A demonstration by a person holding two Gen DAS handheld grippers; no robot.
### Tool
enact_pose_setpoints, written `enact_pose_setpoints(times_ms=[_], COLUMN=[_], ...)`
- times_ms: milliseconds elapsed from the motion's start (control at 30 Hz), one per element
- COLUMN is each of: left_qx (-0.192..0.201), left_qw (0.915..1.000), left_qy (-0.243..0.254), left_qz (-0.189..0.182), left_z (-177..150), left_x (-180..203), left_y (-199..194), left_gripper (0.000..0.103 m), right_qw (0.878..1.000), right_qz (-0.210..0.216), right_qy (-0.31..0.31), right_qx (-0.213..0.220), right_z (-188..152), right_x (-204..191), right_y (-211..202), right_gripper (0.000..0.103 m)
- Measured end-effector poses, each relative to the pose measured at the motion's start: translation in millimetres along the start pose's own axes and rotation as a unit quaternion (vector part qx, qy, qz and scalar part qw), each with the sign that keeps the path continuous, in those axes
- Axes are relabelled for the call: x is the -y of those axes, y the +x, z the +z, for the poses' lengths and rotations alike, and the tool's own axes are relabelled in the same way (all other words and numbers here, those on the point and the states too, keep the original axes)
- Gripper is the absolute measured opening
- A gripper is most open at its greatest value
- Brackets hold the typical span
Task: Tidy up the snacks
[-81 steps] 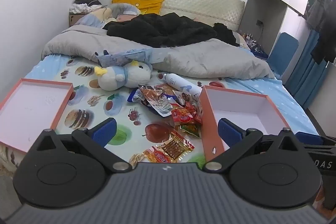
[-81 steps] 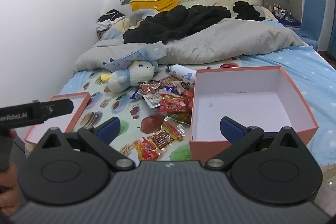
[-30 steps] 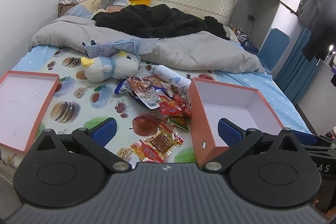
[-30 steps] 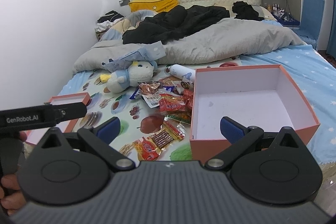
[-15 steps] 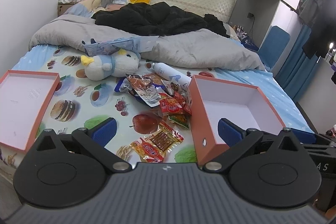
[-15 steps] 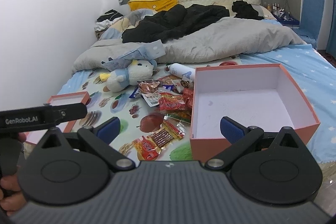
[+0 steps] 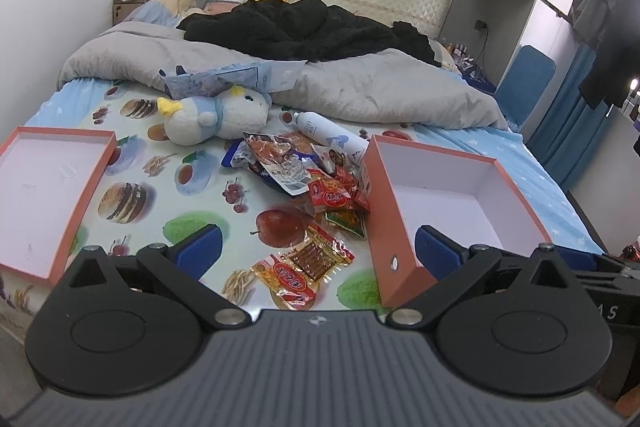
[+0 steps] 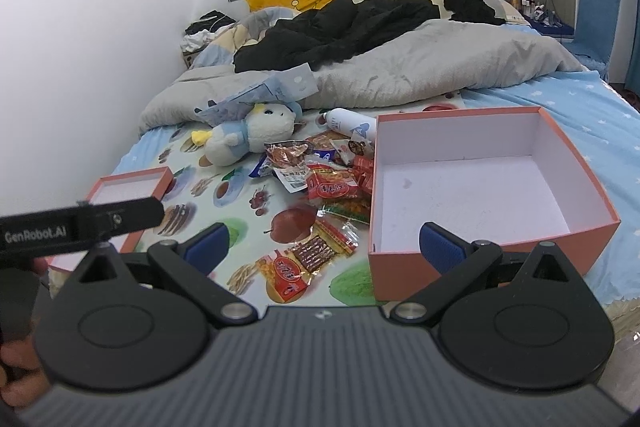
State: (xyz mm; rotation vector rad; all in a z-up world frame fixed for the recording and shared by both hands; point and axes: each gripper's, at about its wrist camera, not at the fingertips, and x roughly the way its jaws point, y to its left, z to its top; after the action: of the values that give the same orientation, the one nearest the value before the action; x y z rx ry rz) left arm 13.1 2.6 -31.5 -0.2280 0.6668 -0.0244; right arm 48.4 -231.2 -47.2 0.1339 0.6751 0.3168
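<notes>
Since the earlier pictures, your left gripper (image 7: 316,251) has crept a little closer to the bed, so the snacks look a bit bigger and sit lower in its view, while nothing on the bed has moved. Your left gripper is spread wide and holds nothing. Your right gripper (image 8: 323,243) is spread wide too, and it is empty. Both hang above the near edge of the bed, not touching anything. The pile of snacks (image 7: 320,183) lies on the fruit-print sheet (image 7: 192,183), in the middle of the bed. Some packets in the pile touch the left wall of the orange box (image 8: 472,183). That box is open and has nothing inside. One red snack packet (image 7: 304,267) lies apart from the pile, closest to you, between your left gripper's blue pads (image 7: 198,249). The flat box lid (image 7: 44,191) sits well off to the left, near the bed's edge. A plush toy (image 7: 218,117) lies just behind the pile, and a white bottle (image 7: 330,137) lies on its side next to it. Behind them is a grey blanket (image 7: 360,87) with black clothes (image 7: 304,31) on top. In the right wrist view you can see your left gripper's black body at the left edge.
</notes>
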Motion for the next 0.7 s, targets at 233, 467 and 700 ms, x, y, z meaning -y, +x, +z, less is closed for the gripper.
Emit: enact_pose_setpoints(times_ms=[233,467,700], left_qx=[-0.001,-0.007,-0.019], left_qw=[1.0,1.0,0.9998], left_qy=[0.002,0.005,0.003], left_qz=[-0.003,0.0,0.0], left_z=[-2.4,-2.2,0.4], left_x=[-0.6,-4.4,-12.4], left_y=[2.0,20.3,38.2], left_gripper=[0.103,0.103,0.103], right_qw=[1.0,1.0,1.0], right_qz=[-0.002,0.008,0.001], right_qy=[-0.005,0.004,0.004], right_qx=[0.001,-0.011,-0.018], right_z=[-0.1,3.2,4.9], right_x=[0.1,5.4,8.0], right_y=[1.1,20.9,35.1], right_gripper=[0.103,0.103,0.103])
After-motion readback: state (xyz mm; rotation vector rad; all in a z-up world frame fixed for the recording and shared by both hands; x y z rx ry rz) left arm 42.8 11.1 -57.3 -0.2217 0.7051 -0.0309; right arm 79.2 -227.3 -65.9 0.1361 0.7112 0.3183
